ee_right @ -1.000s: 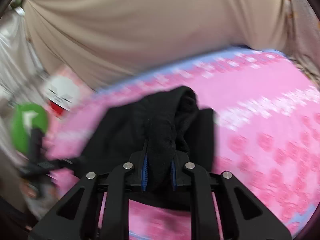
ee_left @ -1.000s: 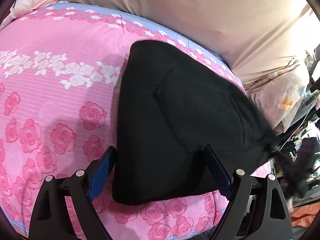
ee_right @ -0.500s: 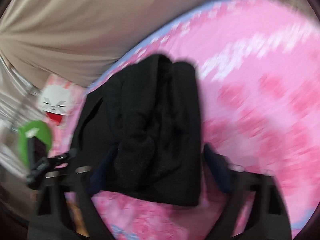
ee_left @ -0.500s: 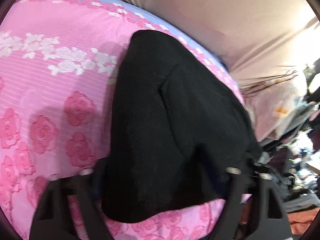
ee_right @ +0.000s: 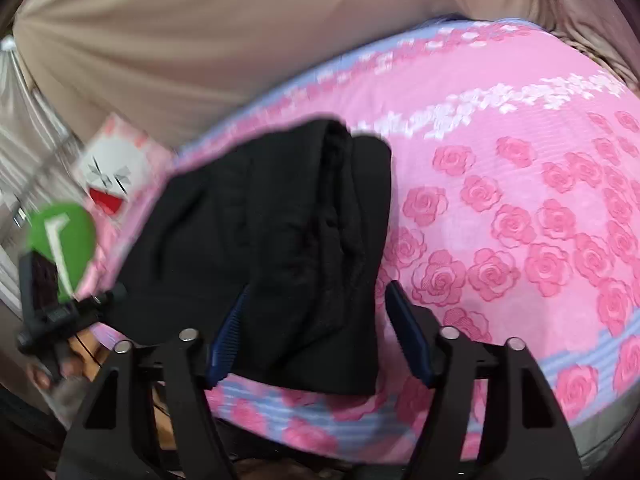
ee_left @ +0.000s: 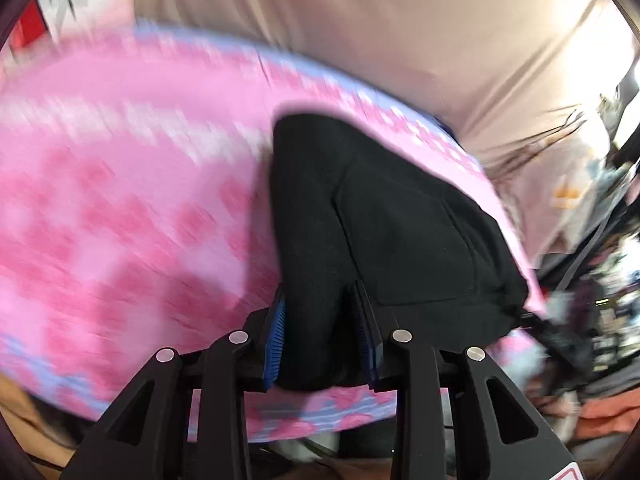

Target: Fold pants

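Black pants [ee_left: 400, 220] lie folded on the pink rose bedsheet [ee_left: 120, 220]. My left gripper [ee_left: 320, 300] is at their near edge. Its jaws are closing, and the blue pads [ee_left: 276, 340] press a bunch of the black fabric from both sides. In the right wrist view the same pants [ee_right: 260, 220] lie in thick layers. My right gripper [ee_right: 316, 292] straddles their near corner with its jaws closing. One blue pad [ee_right: 408, 336] stands clear of the cloth, so nothing is gripped there.
Beige cloth [ee_right: 200, 40] hangs behind the bed. A pillow with a cartoon face [ee_right: 112, 176] lies at the bed's left end. The left gripper's green marker [ee_right: 60, 248] and a hand [ee_right: 72, 364] show beside it. Clutter [ee_left: 600, 320] crowds the floor on the right.
My left gripper went from wide open to closed on the pants' near edge. My right gripper let go of the bunched fabric, which now lies flat between its spread jaws.
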The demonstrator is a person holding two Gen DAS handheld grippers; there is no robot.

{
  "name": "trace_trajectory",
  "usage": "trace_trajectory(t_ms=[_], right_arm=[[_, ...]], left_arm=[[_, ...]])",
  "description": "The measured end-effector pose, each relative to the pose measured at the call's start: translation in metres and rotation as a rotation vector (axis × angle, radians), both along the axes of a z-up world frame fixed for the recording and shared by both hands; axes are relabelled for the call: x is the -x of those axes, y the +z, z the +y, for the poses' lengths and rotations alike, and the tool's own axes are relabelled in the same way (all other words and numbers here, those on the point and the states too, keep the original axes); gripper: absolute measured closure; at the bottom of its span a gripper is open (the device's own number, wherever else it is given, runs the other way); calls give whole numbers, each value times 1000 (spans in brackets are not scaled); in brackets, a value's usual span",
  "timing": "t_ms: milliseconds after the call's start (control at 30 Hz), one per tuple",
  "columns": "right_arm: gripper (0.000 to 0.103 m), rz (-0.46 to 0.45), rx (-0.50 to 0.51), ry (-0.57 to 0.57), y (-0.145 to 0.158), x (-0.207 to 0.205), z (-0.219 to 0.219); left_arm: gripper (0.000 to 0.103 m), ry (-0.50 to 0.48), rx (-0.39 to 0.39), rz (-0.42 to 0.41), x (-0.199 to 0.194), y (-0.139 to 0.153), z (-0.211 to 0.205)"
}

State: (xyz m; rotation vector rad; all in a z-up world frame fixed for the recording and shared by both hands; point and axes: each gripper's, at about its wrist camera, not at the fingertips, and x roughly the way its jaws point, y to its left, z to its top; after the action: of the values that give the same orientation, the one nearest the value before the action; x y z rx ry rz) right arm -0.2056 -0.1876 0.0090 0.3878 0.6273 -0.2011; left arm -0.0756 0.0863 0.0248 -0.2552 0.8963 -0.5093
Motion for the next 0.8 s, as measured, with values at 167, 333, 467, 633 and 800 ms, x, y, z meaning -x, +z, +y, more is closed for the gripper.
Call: trace_trajectory(t_ms=[167,333,467,633,800], right_arm=[[89,-116,196,84,60,-18,39],[96,119,253,11,-8,-85,13],[96,85,191,-2,-2,-71,5],[92,40,275,24,21,-56,25],[91,80,219,4,3,-46,18]], left_arm=[[73,10,-114,-209,16,55,-24],[69,-20,-245,-114,-21,12,-84],[69,-3,-331,-92,-26,-22,-98],[68,4,-377,-115,-22,-17,-102],[68,8,-382,-115,-21,-16,-105]])
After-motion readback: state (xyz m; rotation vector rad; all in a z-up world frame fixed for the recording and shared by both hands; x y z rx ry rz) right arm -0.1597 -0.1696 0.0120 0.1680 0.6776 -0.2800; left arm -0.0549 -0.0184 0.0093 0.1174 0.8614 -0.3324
